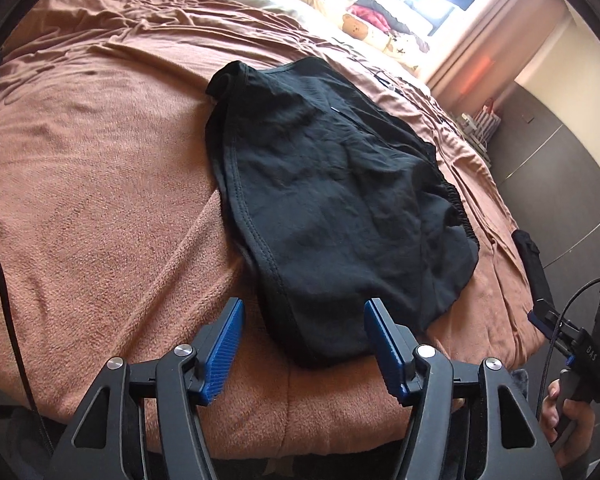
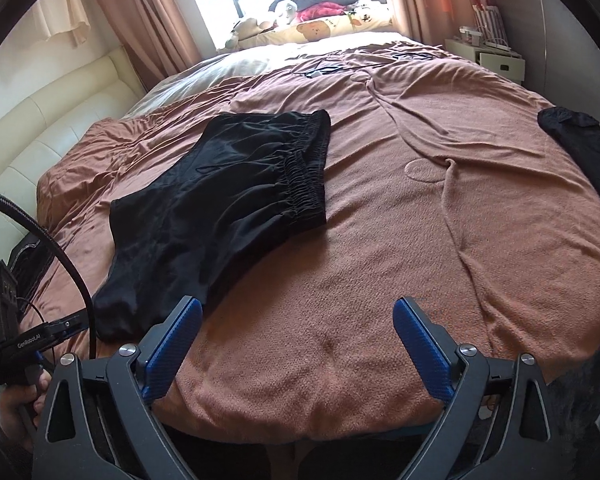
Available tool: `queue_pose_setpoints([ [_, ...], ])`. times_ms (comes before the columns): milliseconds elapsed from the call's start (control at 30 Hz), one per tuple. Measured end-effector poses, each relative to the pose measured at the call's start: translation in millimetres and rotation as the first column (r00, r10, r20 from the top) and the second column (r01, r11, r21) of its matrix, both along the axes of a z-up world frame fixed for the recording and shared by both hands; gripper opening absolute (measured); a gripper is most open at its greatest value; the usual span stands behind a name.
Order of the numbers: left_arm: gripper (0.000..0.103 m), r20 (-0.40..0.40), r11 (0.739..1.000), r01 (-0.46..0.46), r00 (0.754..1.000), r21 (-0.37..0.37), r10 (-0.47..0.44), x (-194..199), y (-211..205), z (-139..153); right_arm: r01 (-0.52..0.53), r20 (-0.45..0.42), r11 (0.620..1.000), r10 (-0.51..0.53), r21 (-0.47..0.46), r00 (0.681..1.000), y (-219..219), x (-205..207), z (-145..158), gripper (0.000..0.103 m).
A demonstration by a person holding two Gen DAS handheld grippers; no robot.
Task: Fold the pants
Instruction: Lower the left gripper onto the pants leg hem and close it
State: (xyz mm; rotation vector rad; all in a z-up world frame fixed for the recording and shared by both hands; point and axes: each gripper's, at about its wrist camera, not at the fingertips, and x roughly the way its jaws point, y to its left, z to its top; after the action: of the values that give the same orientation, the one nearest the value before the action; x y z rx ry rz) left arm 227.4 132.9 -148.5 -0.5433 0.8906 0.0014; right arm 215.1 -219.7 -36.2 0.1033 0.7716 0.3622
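Black pants (image 1: 332, 200) lie doubled over on the brown blanket (image 1: 100, 200), with the gathered elastic waistband (image 2: 304, 172) toward the bed's middle. My left gripper (image 1: 304, 314) is open just above the near end of the pants. The dark cloth lies between its blue pads (image 1: 226, 344), which do not press on it. My right gripper (image 2: 298, 308) stands wide open over bare blanket to the right of the pants (image 2: 204, 208). Its left finger is close to the near corner of the cloth, and nothing is between its fingers.
A second black garment (image 2: 580, 156) lies at the bed's right edge. Pillows and plush toys (image 2: 320, 20) line the window end, with thin cables (image 2: 324, 68) on the sheet. A white nightstand (image 2: 496, 60) stands far right, a cream padded board (image 2: 60, 120) at the left.
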Motion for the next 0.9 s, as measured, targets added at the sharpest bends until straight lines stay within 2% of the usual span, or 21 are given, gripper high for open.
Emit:
queue_pose_setpoints([
  [67, 0.062, -0.004, 1.000, -0.006, 1.000, -0.011, 0.006, 5, 6, -4, -0.013, -0.019, 1.000, 0.013, 0.018, 1.000, 2, 9, -5, 0.087],
  [133, 0.062, -0.001, 1.000, -0.006, 1.000, -0.019, 0.006, 8, 10, -6, -0.026, -0.036, 0.999, 0.027, 0.036, 0.999, 4, 19, -10, 0.085],
  [300, 0.062, 0.018, 0.999, 0.005, 1.000, -0.044, -0.004, 18, 16, -9, -0.052, -0.066, 0.996, 0.056, 0.070, 0.996, 12, 42, -24, 0.084],
  [433, 0.060, 0.044, 0.993, 0.038, 0.998, -0.108, -0.034, 20, 15, -11, -0.074, -0.093, 0.990, 0.086, 0.122, 0.992, 17, 56, -35, 0.084],
  [600, 0.043, 0.031, 0.988, 0.054, 0.998, -0.142, -0.050, 11, 9, -14, -0.085, -0.115, 0.978, 0.108, 0.189, 0.987, 20, 75, -49, 0.084],
  [767, 0.030, 0.021, 0.982, 0.055, 0.998, -0.179, -0.053, 1, 4, -17, -0.076, -0.147, 0.962, 0.118, 0.263, 0.982, 19, 98, -61, 0.075],
  [900, 0.027, 0.010, 0.980, 0.047, 0.999, -0.195, -0.046, -8, 0, -19, -0.059, -0.164, 0.951, 0.113, 0.304, 0.980, 20, 118, -68, 0.075],
])
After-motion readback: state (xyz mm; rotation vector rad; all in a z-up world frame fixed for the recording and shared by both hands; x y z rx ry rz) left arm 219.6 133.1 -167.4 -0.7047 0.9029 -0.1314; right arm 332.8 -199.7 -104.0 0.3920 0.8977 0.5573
